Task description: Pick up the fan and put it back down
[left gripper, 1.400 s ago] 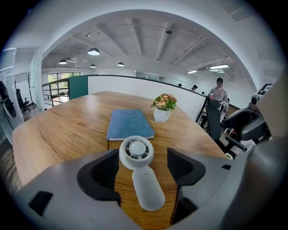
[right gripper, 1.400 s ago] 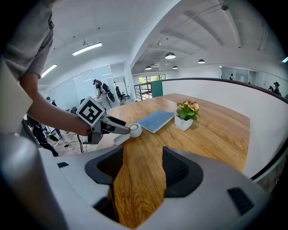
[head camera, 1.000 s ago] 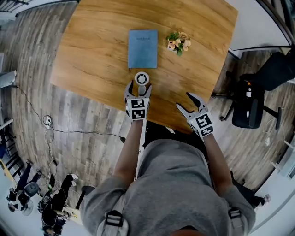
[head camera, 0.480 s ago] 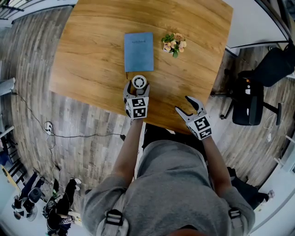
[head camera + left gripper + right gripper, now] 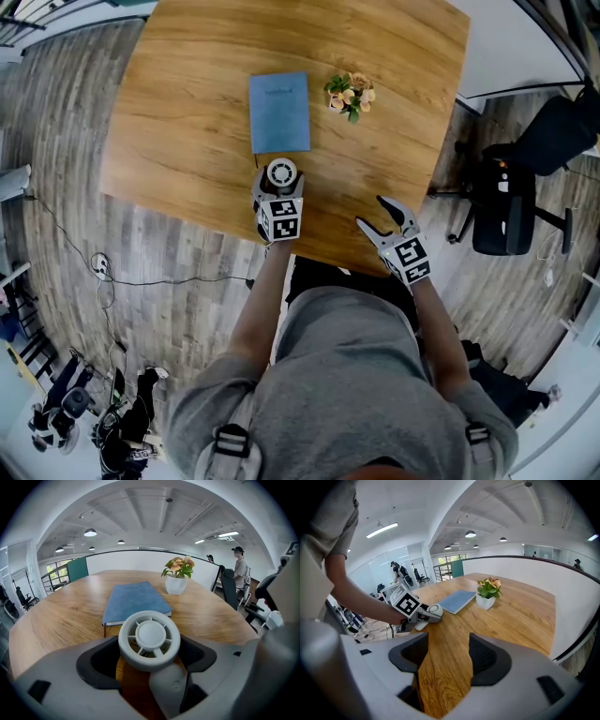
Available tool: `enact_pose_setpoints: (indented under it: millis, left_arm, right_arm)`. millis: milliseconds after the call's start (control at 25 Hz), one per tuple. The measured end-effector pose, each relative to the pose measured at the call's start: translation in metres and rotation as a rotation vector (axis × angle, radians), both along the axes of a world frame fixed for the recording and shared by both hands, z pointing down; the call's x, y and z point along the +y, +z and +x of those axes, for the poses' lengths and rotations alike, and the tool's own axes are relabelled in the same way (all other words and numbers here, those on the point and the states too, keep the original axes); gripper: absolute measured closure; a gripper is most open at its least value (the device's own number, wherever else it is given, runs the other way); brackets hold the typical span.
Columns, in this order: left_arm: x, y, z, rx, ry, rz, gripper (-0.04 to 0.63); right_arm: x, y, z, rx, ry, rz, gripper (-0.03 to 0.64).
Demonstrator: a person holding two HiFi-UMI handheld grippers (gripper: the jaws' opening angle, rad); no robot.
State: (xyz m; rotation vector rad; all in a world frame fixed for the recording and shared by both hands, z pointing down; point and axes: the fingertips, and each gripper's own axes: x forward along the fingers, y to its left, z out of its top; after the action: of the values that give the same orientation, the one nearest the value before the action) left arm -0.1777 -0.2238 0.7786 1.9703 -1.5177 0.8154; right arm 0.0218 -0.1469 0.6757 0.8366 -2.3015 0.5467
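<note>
The small white fan (image 5: 281,173) stands on the wooden table (image 5: 187,112), just in front of the blue notebook (image 5: 279,112). My left gripper (image 5: 279,186) is open, with its jaws on either side of the fan's round head (image 5: 149,638). The pads do not visibly press on the head. The fan's stem (image 5: 171,691) shows low between the jaws. In the right gripper view the fan (image 5: 435,610) rests on the table beside the left gripper's marker cube (image 5: 407,605). My right gripper (image 5: 380,214) hangs open over the table's near edge with only bare wood between its jaws.
A small potted plant (image 5: 350,93) stands to the right of the notebook. A black office chair (image 5: 511,202) is off the table's right side. A cable (image 5: 103,262) lies on the floor at the left. People stand far off in the room (image 5: 239,569).
My left gripper has moved forward and down, so the fan's head now sits between its jaws instead of ahead of the tips. The right gripper has kept still.
</note>
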Motion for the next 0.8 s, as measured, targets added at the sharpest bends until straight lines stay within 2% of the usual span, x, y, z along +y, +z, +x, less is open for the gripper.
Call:
enact_pose_setpoints:
  millis: [640, 800]
  left_arm:
    - [0.0002, -0.0012, -0.0065, 0.022, 0.003, -0.008, 0.219]
    - [-0.0013, -0.0088, -0.0058, 0.006, 0.011, -0.007, 0.219]
  right_arm:
    - [-0.0033, -0.0012, -0.0009, -0.022, 0.02, 0.01, 0.341]
    - [0.0003, -0.0037, 0.0021, -0.021, 0.032, 0.011, 0.341]
